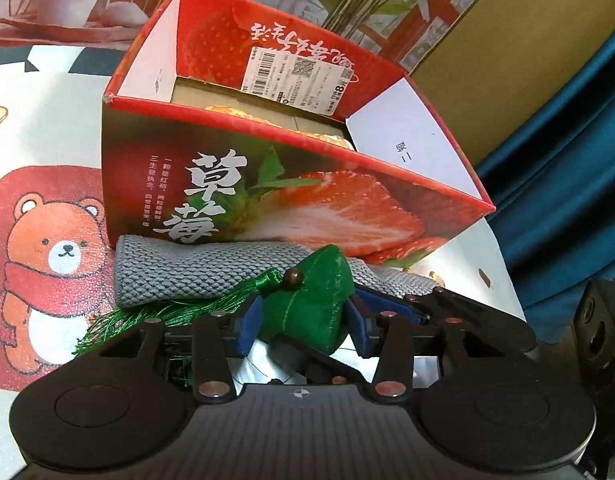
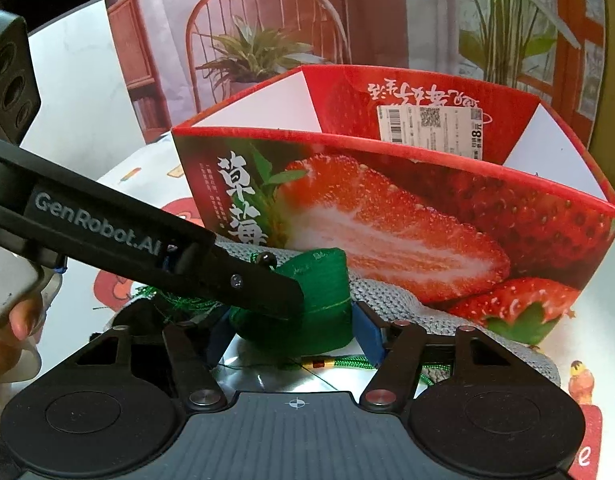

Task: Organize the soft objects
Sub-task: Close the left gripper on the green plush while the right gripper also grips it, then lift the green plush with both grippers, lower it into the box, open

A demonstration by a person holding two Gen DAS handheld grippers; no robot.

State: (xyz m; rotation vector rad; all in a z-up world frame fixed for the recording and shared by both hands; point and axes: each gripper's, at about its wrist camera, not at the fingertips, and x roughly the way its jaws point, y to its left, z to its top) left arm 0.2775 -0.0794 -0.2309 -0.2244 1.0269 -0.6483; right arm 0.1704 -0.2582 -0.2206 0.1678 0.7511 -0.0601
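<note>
A green fabric pouch (image 1: 311, 300) with a dark bead and a green tassel (image 1: 155, 316) sits just in front of the red strawberry box (image 1: 291, 192). My left gripper (image 1: 303, 320) has its blue pads pressed on both sides of the pouch. In the right wrist view the same pouch (image 2: 327, 308) fills the gap of my right gripper (image 2: 293, 332); its right pad touches the pouch, and its left pad is mostly hidden behind the left gripper's black finger (image 2: 251, 280). A grey knitted cloth (image 1: 179, 268) lies against the box front, behind the pouch. Something orange (image 1: 243, 114) lies inside the box.
The open strawberry box (image 2: 427, 208) stands close ahead on a tablecloth with a bear print (image 1: 55, 264). A green cord with a gold bead (image 2: 347, 362) and a silvery sheet (image 2: 267, 372) lie under the right gripper. A blue curtain (image 1: 567, 160) hangs at the right. A hand (image 2: 11, 320) holds the left gripper.
</note>
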